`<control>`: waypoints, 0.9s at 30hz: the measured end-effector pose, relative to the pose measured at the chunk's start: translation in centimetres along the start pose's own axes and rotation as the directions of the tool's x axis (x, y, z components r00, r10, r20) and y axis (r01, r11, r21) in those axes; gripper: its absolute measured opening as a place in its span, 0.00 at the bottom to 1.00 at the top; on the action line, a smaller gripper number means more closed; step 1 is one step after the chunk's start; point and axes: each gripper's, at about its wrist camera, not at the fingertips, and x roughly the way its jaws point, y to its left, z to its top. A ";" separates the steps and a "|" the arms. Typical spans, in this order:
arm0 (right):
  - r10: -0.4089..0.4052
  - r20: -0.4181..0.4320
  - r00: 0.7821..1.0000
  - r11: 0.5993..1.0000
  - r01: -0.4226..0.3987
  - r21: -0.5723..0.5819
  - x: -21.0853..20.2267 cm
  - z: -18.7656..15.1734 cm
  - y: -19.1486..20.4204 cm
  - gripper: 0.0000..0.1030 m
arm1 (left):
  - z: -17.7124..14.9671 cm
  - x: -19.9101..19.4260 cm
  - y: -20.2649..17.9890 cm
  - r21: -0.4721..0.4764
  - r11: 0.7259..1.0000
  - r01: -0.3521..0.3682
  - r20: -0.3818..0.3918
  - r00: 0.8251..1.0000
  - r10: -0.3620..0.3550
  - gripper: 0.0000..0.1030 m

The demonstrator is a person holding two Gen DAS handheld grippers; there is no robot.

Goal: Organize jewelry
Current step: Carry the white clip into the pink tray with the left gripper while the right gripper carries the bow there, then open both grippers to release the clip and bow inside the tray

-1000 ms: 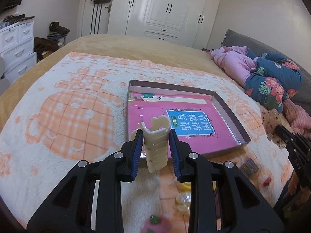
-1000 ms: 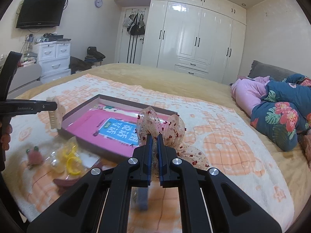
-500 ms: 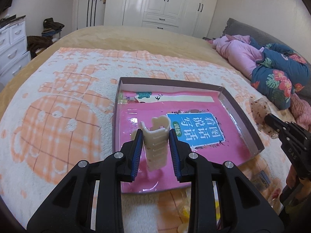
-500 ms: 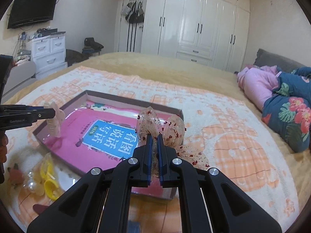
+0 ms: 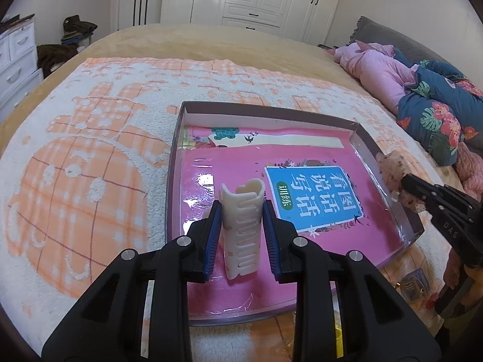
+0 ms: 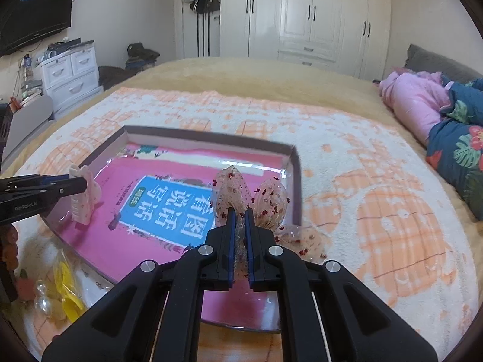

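My left gripper (image 5: 241, 214) is shut on a cream claw hair clip (image 5: 241, 226), held upright over the near left part of a shallow box (image 5: 265, 111) with a pink and blue book cover in it. In the right wrist view the same clip (image 6: 84, 196) hangs at the left gripper's tip over the box's left edge (image 6: 102, 154). My right gripper (image 6: 240, 218) is shut on a sheer beige bow with red specks (image 6: 256, 202), above the box's near right part. In the left wrist view the bow (image 5: 391, 172) shows at the box's right wall.
The box lies on a white and orange blanket (image 5: 90, 166) on a bed. Yellow clips and clear beads (image 6: 60, 289) lie by the box's near left corner. Pink and floral bedding (image 5: 422, 96) is piled at the right. White drawers (image 6: 72, 75) stand at the left.
Both grippers have moved forward and down over the box, each still holding its item. The box now fills more of both views.
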 end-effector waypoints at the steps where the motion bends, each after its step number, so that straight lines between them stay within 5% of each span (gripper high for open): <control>1: 0.004 -0.005 1.000 1.000 -0.004 0.003 0.2 0.0 0.0 0.08 | 0.0 0.0 0.0 0.002 1.000 0.001 -0.001 1.000 -0.001 0.19; 6: 0.022 -0.002 1.000 1.000 -0.022 0.009 0.0 0.1 0.4 0.15 | -0.1 0.0 -0.1 0.014 1.000 0.008 0.000 1.000 -0.008 0.25; 15: 0.086 0.050 0.995 0.996 -0.087 0.029 -2.2 0.2 0.3 0.43 | 0.1 -0.7 -0.2 0.015 1.000 0.019 0.014 1.000 -0.019 0.37; 27: 0.057 0.195 0.979 0.996 -0.069 0.056 -8.9 -0.2 -0.8 0.67 | 1.4 -6.3 0.9 -0.031 0.999 0.021 0.155 0.988 -0.016 0.52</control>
